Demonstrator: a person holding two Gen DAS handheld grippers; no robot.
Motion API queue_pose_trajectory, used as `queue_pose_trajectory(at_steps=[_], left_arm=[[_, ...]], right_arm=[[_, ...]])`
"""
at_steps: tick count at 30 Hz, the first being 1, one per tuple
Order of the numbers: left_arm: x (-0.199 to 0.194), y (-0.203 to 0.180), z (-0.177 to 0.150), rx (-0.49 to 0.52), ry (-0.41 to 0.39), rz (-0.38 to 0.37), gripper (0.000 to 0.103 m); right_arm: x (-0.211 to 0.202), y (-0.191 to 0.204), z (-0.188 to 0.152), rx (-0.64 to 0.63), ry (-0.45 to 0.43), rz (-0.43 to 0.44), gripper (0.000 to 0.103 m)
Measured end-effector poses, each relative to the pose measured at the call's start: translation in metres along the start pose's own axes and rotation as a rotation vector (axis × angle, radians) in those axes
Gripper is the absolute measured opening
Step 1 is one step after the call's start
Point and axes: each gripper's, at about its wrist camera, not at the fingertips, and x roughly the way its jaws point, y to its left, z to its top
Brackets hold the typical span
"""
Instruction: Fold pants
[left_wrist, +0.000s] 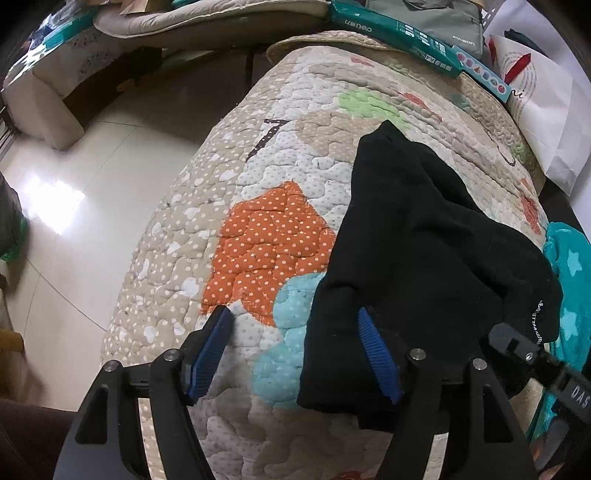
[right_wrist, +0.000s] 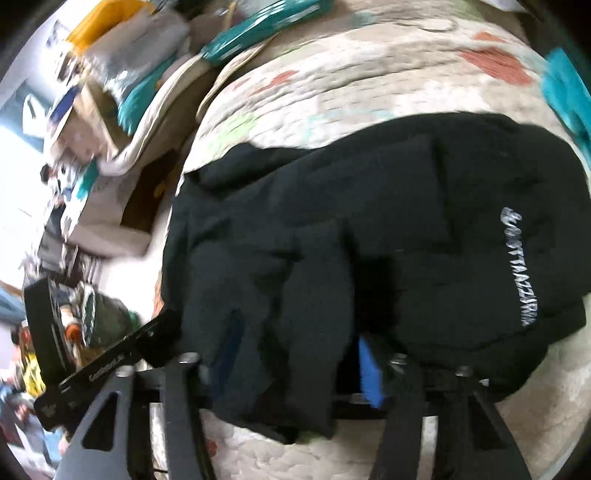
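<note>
Black pants (left_wrist: 424, 236) with white lettering near the waistband lie bunched on a quilted patchwork mat (left_wrist: 266, 236). My left gripper (left_wrist: 295, 350) is open; its right finger rests on the pants' near left edge, its left finger over bare mat. In the right wrist view the pants (right_wrist: 369, 221) fill the middle, lettering at right. My right gripper (right_wrist: 295, 362) is open, its jaws wide apart with a fold of the pants hanging between them. The right gripper also shows in the left wrist view (left_wrist: 535, 362), at the pants' right edge.
The mat ends at left over a glossy tiled floor (left_wrist: 74, 192). Green boxes (left_wrist: 399, 29), a grey bag and a white paper bag (left_wrist: 546, 110) lie at the far end. A teal star-print cloth (left_wrist: 569, 280) lies at right. Clutter fills the room at left (right_wrist: 74, 147).
</note>
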Motion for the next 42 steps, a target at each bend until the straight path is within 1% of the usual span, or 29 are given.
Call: queue_pose_trajectory(at_steps=[2,4,5,6,7,8,12,14,15,16,18,19,20,22,23,25,26,27,29,30,32,35,36,37,39,40,41,42], left_arm=[[0.000,0.001,0.000,-0.006,0.001,-0.002,0.070],[0.000,0.001,0.000,-0.012,0.001,-0.001,0.070],[0.000,0.000,0.000,-0.010,0.000,0.001,0.070],[-0.001,0.001,0.000,-0.010,-0.001,0.000,0.070],[-0.001,0.001,0.000,-0.013,0.000,-0.004,0.070],[-0.001,0.001,0.000,-0.017,-0.002,-0.008,0.070],[-0.001,0.001,0.003,-0.031,-0.021,-0.028,0.070],[-0.002,-0.003,0.003,-0.017,-0.039,-0.031,0.071],[-0.002,-0.006,0.003,-0.006,-0.049,-0.032,0.072],[-0.002,-0.011,0.002,0.014,-0.058,-0.026,0.073],[-0.001,-0.018,0.001,0.047,-0.060,-0.011,0.074],[0.000,-0.020,0.000,0.058,-0.051,0.005,0.075],[0.001,-0.020,0.000,0.062,-0.043,0.009,0.076],[0.002,-0.017,0.001,0.046,-0.024,-0.001,0.077],[0.001,-0.014,0.002,0.034,-0.013,-0.014,0.077],[-0.005,-0.005,0.004,-0.008,0.003,-0.061,0.077],[-0.012,-0.001,0.005,-0.034,-0.007,-0.098,0.077],[-0.021,0.001,0.008,-0.044,-0.031,-0.129,0.077],[-0.036,-0.005,0.016,-0.032,-0.074,-0.144,0.077],[-0.043,-0.013,0.021,-0.017,-0.089,-0.163,0.077],[-0.048,-0.033,0.032,0.028,-0.093,-0.209,0.077],[-0.044,-0.088,0.050,0.173,-0.059,-0.232,0.077],[-0.040,-0.110,0.056,0.220,-0.042,-0.256,0.077],[-0.034,-0.131,0.061,0.261,-0.015,-0.296,0.077],[-0.024,-0.155,0.068,0.280,0.030,-0.336,0.077],[-0.021,-0.161,0.070,0.268,0.037,-0.344,0.077],[-0.022,-0.162,0.070,0.257,0.033,-0.354,0.077],[-0.022,-0.159,0.070,0.246,0.024,-0.363,0.077]], right_arm=[[0.004,0.001,-0.003,0.027,0.027,0.069,0.046],[0.015,-0.001,-0.004,0.061,0.049,0.073,0.045],[0.018,-0.002,-0.005,0.072,0.049,0.066,0.040],[0.019,-0.001,-0.003,0.077,0.052,0.056,0.024],[0.018,-0.001,-0.001,0.082,0.055,0.073,0.020],[0.014,0.001,0.002,0.080,0.046,0.079,0.019],[-0.010,0.023,0.024,0.004,-0.027,0.066,0.017],[-0.018,0.028,0.035,-0.025,-0.057,0.043,0.017],[-0.019,0.027,0.037,-0.029,-0.065,0.018,0.017],[-0.017,0.024,0.037,-0.032,-0.067,-0.015,0.017],[-0.006,0.011,0.029,-0.043,-0.034,-0.122,0.019],[0.003,0.002,0.023,-0.045,-0.003,-0.179,0.024],[0.008,-0.006,0.018,-0.027,0.024,-0.194,0.025],[-0.001,-0.016,0.015,0.033,0.006,-0.141,0.035],[-0.012,-0.022,0.015,0.068,-0.012,-0.124,0.038],[-0.042,-0.033,0.018,0.111,-0.097,-0.143,0.039],[-0.059,-0.040,0.019,0.135,-0.150,-0.160,0.040],[-0.076,-0.050,0.019,0.167,-0.200,-0.180,0.043],[-0.101,-0.069,0.015,0.232,-0.276,-0.205,0.046],[-0.109,-0.077,0.010,0.264,-0.306,-0.206,0.048],[-0.110,-0.092,0.000,0.322,-0.327,-0.209,0.050],[-0.098,-0.112,-0.014,0.390,-0.295,-0.219,0.050],[-0.089,-0.123,-0.020,0.419,-0.266,-0.212,0.050],[-0.085,-0.131,-0.023,0.450,-0.246,-0.198,0.050],[-0.083,-0.143,-0.031,0.505,-0.240,-0.163,0.050],[-0.086,-0.140,-0.033,0.503,-0.269,-0.176,0.050],[-0.092,-0.134,-0.035,0.479,-0.304,-0.184,0.050],[-0.096,-0.123,-0.033,0.428,-0.336,-0.179,0.050]])
